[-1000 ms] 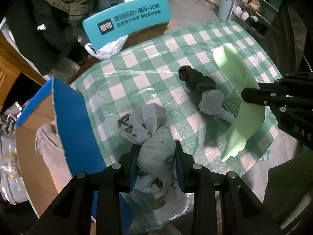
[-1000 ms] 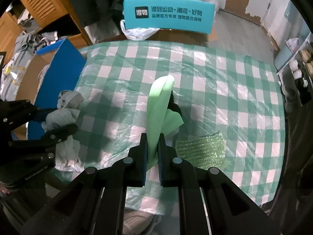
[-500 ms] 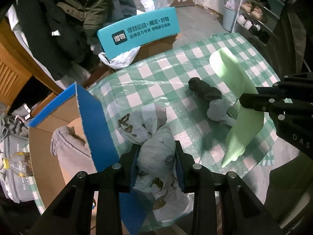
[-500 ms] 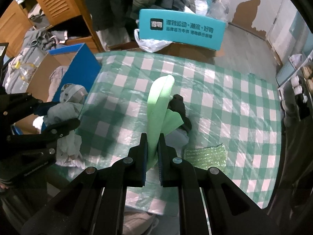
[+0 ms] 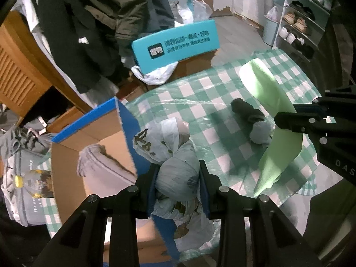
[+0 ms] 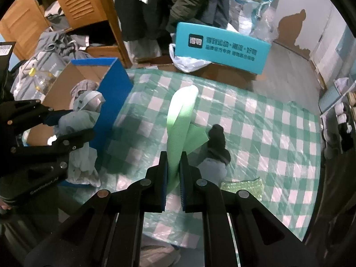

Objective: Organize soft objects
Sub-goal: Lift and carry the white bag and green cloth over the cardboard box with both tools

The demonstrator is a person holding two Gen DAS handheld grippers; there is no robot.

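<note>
Both hands have lifted since a second ago, so more of the cardboard box with its blue flap now shows beside the checked table. Closed on a knotted plastic bag, the left gripper holds it over the table edge next to the box flap, the bag's length running along the fingers. The right gripper pinches a folded green foam sheet, which stands up and away from the fingers, its rounded fold farthest out. On the table lie a dark sock roll touching a grey one. Only the right view shows the green bubble wrap. A teal box behind the table bears Chinese print; the right gripper's side reads "DAS" in the left view. Grey cloth lies in the cardboard box.
</note>
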